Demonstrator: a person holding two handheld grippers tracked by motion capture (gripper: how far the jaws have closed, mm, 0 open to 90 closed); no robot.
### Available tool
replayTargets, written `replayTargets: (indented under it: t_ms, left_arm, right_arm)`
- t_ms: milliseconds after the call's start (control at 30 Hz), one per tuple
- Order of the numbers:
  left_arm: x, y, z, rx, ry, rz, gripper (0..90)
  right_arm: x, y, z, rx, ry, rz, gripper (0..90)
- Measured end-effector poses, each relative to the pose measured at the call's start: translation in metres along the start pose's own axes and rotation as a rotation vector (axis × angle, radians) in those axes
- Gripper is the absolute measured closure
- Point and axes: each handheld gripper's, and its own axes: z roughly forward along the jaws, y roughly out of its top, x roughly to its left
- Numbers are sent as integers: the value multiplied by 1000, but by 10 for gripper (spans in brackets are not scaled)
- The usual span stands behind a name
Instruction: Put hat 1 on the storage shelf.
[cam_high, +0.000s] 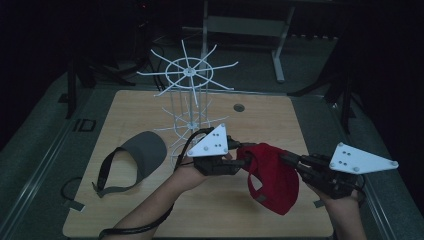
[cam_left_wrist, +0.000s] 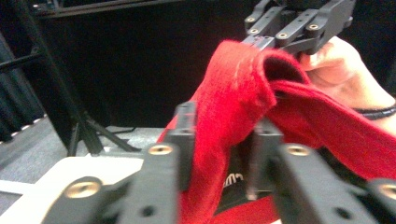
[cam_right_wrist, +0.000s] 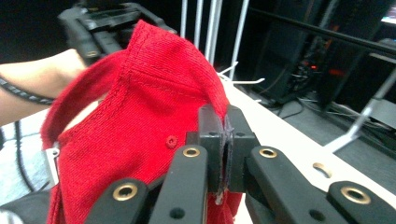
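**Red cap held between two grippers above the bench: hand-over in progress**

The red cap (cam_high: 270, 175) hangs in the air over the near right part of the bench (cam_high: 125, 210), stretched between both tools. The right gripper (cam_right_wrist: 223, 154) has its jaws together, clamped on a fold of the cap's edge. The left gripper (cam_left_wrist: 224, 140) stands partly apart; cloth lies between its jaws, but the pads do not appear to press on it.

Judged step: the cap is passing to the right gripper, likely for hanging on the white wire rack (cam_high: 192, 95) behind. The next move calls for the left gripper to clear the cloth without snagging, and for the right one to keep its grip.

The high view alone gives the layout, including a grey visor (cam_high: 142, 152) lying on the bench at left. The right gripper view gives the pinch on the fabric; the left gripper view gives the gap beside its pads.
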Motion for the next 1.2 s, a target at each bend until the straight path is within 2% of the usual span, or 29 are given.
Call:
replayTargets:
  t_ms: [133,167,200,300,633,767,1100,1167,1200]
  left_arm:
    - [-1,1,-6,14,46,-8,552]
    - [-1,2,-7,9,54,-15,535]
    - [-2,3,-10,11,64,-3,520]
    - [-3,3,-14,1,73,-7,520]
    - [-8,5,-32,6,115,25,508]
    - [-8,3,-40,3,126,13,511]
    - [-2,-2,-71,-22,285,-47,524]
    - [-3,-4,-77,-31,290,-49,523]
    - [-4,-5,-79,-34,296,-51,522]
  right_arm:
    - [-4,2,-3,-6,-37,22,881]
    - [-5,3,-4,-9,-35,23,881]
    - [-6,4,-6,-17,-38,31,881]
    - [-6,6,-7,-21,-36,31,881]
    - [-2,12,-8,-29,-31,20,880]
    - [-2,13,-8,-26,-31,19,880]
    - [-7,20,-13,-50,-72,43,880]
    - [-8,21,-14,-51,-79,45,881]
    - [-10,24,-15,-59,-96,54,881]
